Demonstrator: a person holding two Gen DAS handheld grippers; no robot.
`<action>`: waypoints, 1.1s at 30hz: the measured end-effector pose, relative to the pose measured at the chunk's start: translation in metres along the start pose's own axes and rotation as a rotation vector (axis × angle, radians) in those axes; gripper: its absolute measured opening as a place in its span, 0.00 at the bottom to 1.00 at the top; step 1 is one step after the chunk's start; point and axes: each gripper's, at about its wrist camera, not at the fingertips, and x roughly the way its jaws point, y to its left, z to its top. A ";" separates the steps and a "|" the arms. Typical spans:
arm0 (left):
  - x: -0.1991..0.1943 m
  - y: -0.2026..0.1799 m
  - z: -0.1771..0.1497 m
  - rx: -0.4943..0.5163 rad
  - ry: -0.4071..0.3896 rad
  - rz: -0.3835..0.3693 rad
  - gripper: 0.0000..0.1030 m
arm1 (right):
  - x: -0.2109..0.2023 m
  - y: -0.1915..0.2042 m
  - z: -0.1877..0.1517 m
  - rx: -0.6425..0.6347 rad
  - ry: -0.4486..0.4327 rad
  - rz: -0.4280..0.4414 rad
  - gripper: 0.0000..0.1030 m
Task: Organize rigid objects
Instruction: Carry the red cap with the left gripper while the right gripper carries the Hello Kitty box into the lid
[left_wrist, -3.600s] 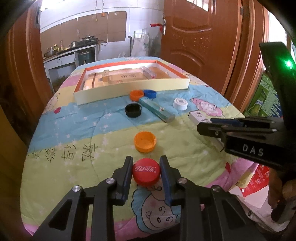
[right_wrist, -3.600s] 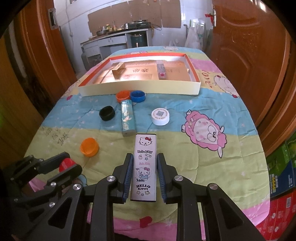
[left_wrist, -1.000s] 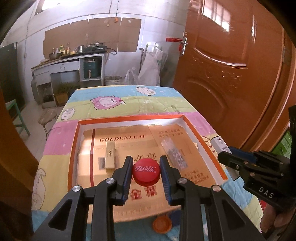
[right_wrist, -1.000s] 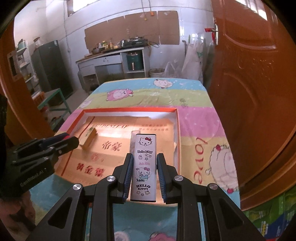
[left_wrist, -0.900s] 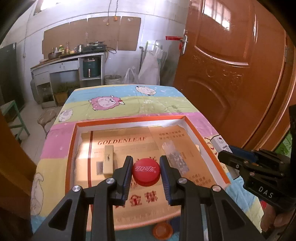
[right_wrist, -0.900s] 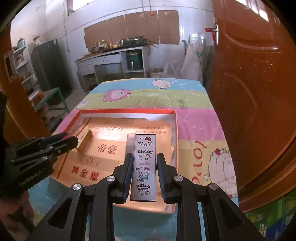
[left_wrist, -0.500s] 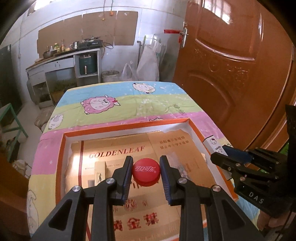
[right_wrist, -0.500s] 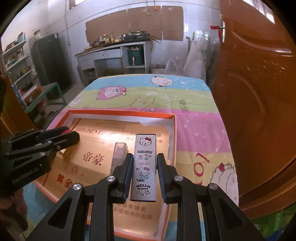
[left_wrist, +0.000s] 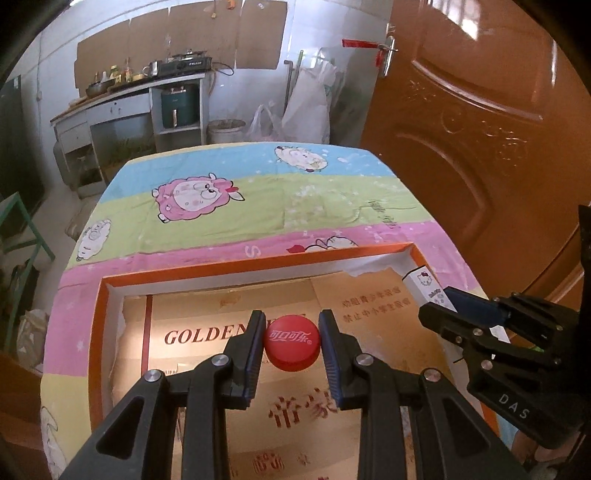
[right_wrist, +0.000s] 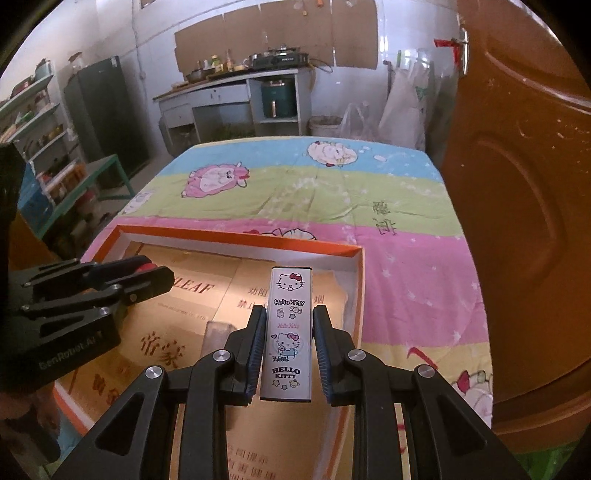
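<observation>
My left gripper is shut on a red bottle cap with white lettering, held above the floor of the orange-rimmed cardboard box. My right gripper is shut on a long white Hello Kitty case, which hangs over the right part of the same box. In the left wrist view the right gripper comes in from the right with the case over the box's far right corner. In the right wrist view the left gripper shows at the left with the red cap peeking out.
A clear, slim object lies on the box floor just left of my right fingers. The box stands on a table under a pastel cartoon cloth. A brown wooden door stands close on the right; a kitchen counter is behind.
Both grippers have travelled forward and a little down over the box, each keeping its object. The box's near wall and the caps on the cloth have dropped out of sight; the far rim is closer.
</observation>
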 end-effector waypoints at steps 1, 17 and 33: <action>0.003 0.001 0.001 0.000 0.005 0.002 0.29 | 0.004 -0.001 0.002 0.003 0.005 0.004 0.26; 0.042 0.012 0.012 -0.030 0.077 0.024 0.29 | 0.037 -0.003 0.014 0.017 0.074 0.037 0.26; 0.055 0.010 0.012 -0.021 0.141 0.023 0.36 | 0.055 0.005 0.014 -0.024 0.166 0.012 0.26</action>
